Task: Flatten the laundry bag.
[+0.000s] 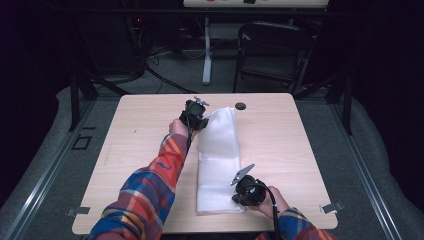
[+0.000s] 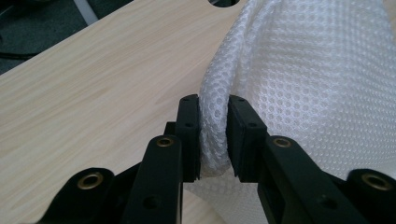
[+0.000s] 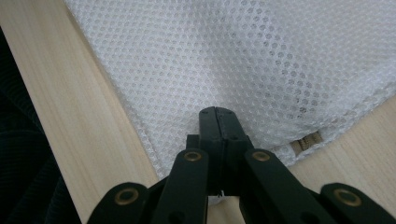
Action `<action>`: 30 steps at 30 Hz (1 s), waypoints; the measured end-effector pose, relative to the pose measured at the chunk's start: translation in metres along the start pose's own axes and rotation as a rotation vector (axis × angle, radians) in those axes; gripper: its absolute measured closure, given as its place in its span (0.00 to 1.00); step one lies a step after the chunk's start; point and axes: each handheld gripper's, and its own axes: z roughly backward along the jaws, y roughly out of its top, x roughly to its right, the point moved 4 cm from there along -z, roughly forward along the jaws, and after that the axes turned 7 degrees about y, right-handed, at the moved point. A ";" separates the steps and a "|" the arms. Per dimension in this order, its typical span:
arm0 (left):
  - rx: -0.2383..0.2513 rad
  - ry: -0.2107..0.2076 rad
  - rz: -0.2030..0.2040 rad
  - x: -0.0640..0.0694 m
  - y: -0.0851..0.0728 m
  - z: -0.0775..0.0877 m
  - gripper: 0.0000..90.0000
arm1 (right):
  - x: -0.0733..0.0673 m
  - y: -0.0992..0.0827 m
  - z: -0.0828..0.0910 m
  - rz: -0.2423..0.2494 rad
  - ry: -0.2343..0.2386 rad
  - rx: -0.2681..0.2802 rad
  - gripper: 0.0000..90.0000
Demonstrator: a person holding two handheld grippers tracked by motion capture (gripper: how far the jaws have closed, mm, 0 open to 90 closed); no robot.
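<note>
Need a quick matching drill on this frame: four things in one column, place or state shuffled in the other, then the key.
1. left gripper
2. right gripper
3. white mesh bag
4. dark round hole

a. in the tabletop just past the bag's far end
b. pinching a bunched fold at the bag's far end
c. lying lengthwise down the table's middle
d. clamped on the bag's near corner

Pairs: 1-b, 2-d, 3-c, 4-a

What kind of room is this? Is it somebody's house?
Probably not a house; it looks like a lab or studio for recording. A bare wooden table stands on grey carpet between dark curtains, with a folding chair and loose cables behind it.
</note>
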 end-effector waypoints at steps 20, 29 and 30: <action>-0.012 -0.071 0.003 -0.010 0.009 0.009 0.18 | -0.005 0.002 0.000 -0.014 0.026 0.047 0.74; 0.032 -0.125 -0.021 0.000 -0.011 0.031 0.16 | 0.000 0.007 0.017 -0.021 -0.063 0.047 0.21; 0.033 -0.130 -0.024 0.001 -0.013 0.033 0.16 | 0.002 0.006 0.017 -0.033 -0.065 0.052 0.17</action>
